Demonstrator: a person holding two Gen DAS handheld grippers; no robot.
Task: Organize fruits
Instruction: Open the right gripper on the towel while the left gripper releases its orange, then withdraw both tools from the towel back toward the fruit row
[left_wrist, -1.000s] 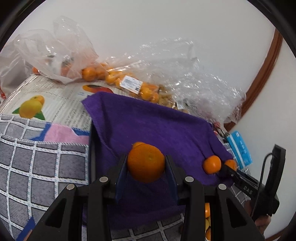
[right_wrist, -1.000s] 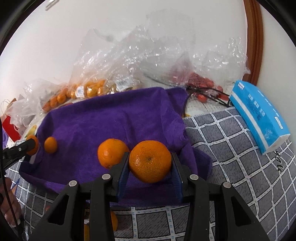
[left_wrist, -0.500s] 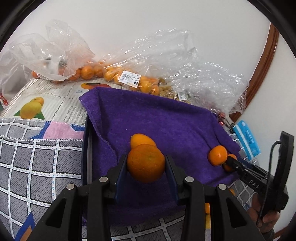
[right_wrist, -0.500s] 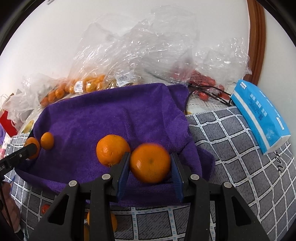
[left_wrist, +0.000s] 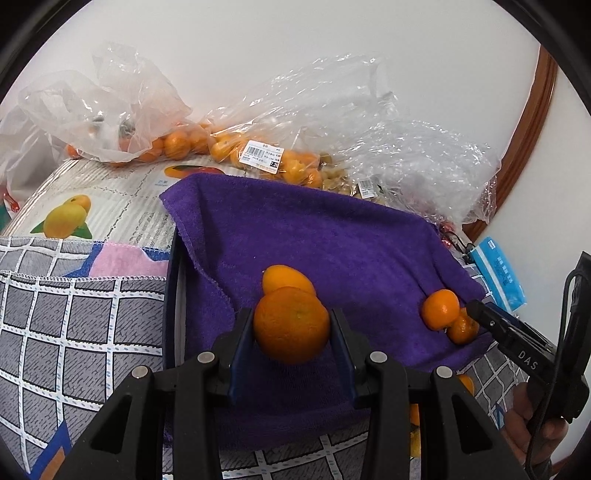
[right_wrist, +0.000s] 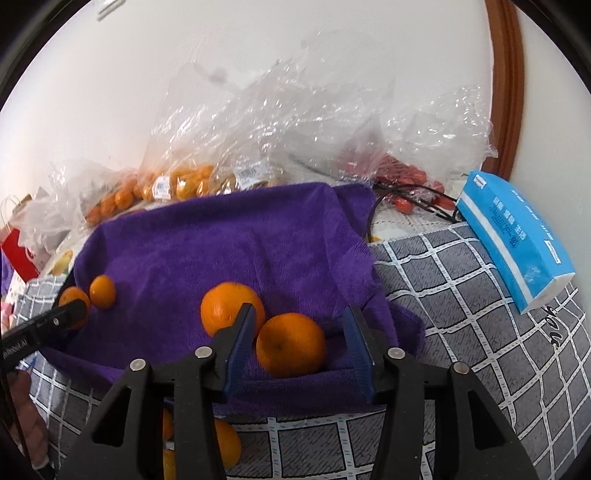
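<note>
Towel first: the purple towel (right_wrist: 229, 240) is the largest thing in play, draped over what looks like a dark tray whose rim shows at its left edge, on a counter covered with a grey checked cloth (right_wrist: 480, 295). Behind it lie clear plastic bags (left_wrist: 258, 155) of small oranges, and a blue tissue pack (right_wrist: 517, 236) sits well off to the right.

On the towel, the right gripper (right_wrist: 301, 345) stands with its pads apart and an orange (right_wrist: 290, 345) between them; a gap shows on the right side, so this fruit looks released and resting on the cloth, just beside a second loose orange (right_wrist: 231, 308). The left gripper (left_wrist: 291, 325) is clamped on another orange (left_wrist: 291, 323), held just in front of a fourth one (left_wrist: 286, 280) on the towel's left part.

By my reading, the step in hand is setting fruit down in a tidy group. To do it well, I would draw the right gripper straight back along its fingers, not sideways, so neither pad nudges the freed orange into its neighbour. The left one should lower until its fruit meets the towel before letting go; round fruit rolls, and the towel's folds near the front edge may tip it toward the counter.
</note>
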